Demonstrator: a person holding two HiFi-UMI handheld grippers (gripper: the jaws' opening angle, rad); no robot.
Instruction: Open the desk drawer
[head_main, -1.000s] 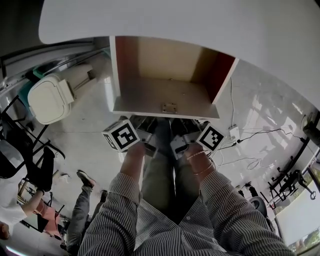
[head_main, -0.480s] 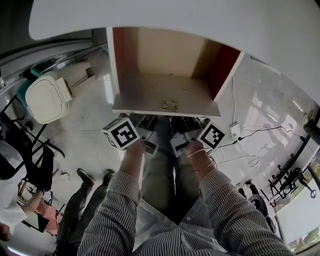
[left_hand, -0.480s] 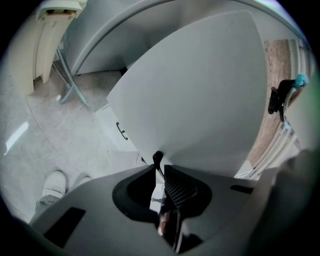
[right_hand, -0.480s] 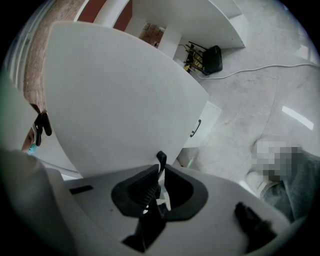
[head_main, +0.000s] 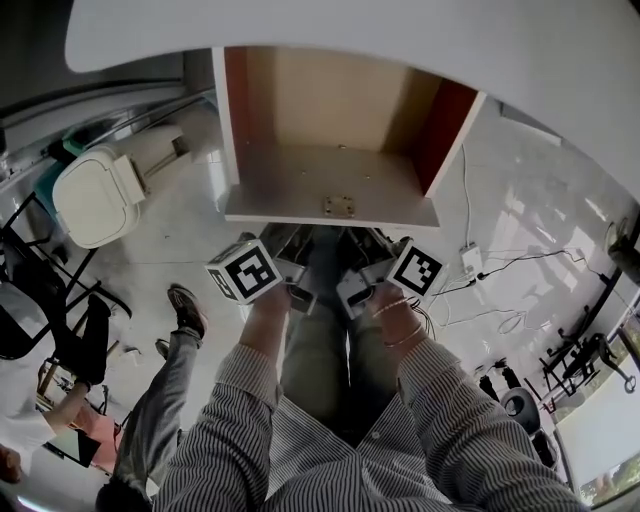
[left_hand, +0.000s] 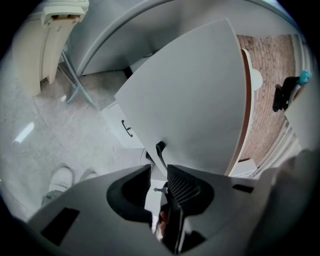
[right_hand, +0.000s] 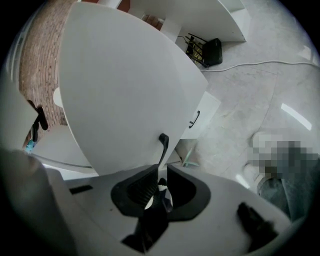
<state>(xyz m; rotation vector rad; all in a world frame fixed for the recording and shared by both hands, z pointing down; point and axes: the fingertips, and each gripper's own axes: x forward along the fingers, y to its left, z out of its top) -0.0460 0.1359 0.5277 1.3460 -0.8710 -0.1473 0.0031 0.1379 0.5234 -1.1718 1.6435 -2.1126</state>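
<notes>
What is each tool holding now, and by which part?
The right tool grips the drawer by its black handle; the left tool is opening its jaws around the handle.

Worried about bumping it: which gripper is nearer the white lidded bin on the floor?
Left. The left gripper, jaws opening around the drawer handle, is on the side toward the white bin; the right gripper, gripping that handle, sits beyond it, farther away.

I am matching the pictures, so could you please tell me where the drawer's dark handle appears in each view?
Head view: not visible, presumably hidden under the edge of the drawer front.
Left gripper view: the handle is low, at centre.
Right gripper view: low, at centre.
Shared landmark: the white drawer front.
</notes>
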